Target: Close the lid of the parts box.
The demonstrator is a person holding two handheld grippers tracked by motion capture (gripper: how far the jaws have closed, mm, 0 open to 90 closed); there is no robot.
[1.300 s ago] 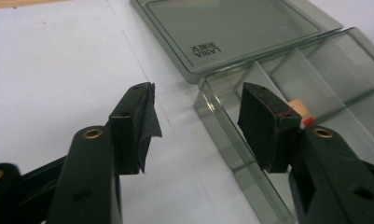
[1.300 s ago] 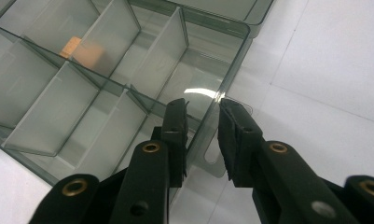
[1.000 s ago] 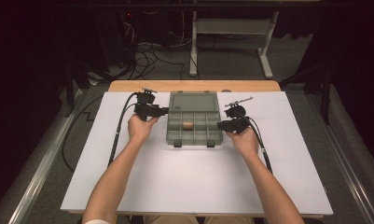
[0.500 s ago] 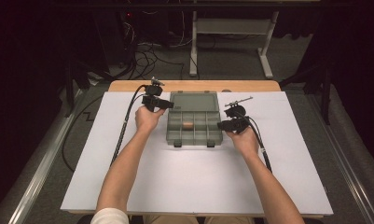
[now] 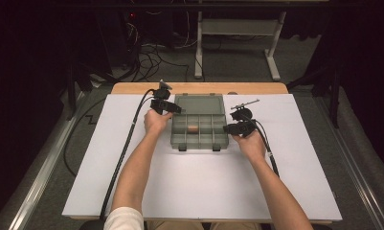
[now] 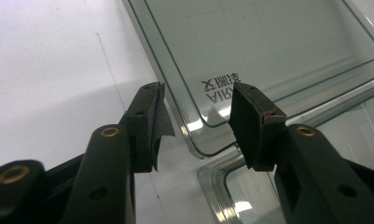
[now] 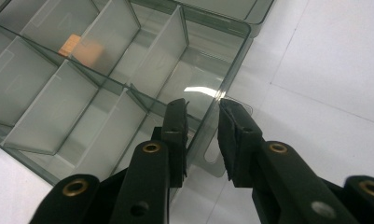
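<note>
Right now a see-through grey box [image 5: 199, 125] with little compartments sits open on the white table [image 5: 199, 191], and its lid [image 5: 199, 104] lies flat behind it, away from the person. One small brown piece [image 5: 193, 128] rests in a compartment near the middle of the box. The left gripper [image 5: 176, 109] is at the left back corner of the box, where the lid meets the tray. In the left gripper view its two black jaws stand apart over the rounded corner of the lid [image 6: 268, 56] — the jaws have just been closing, but nothing is squeezed between them and the pads do not touch the plastic. The right gripper [image 5: 228, 128] is at the right side of the box. In the right gripper view its jaws sit on both sides of the clear side wall [image 7: 217, 121] of the box — one inside the tray, one outside — with the wall between them. They look like they pinch the wall, holding the box in place. The brown piece [image 7: 69, 44] shows far back in that view, well apart from the jaws.
</note>
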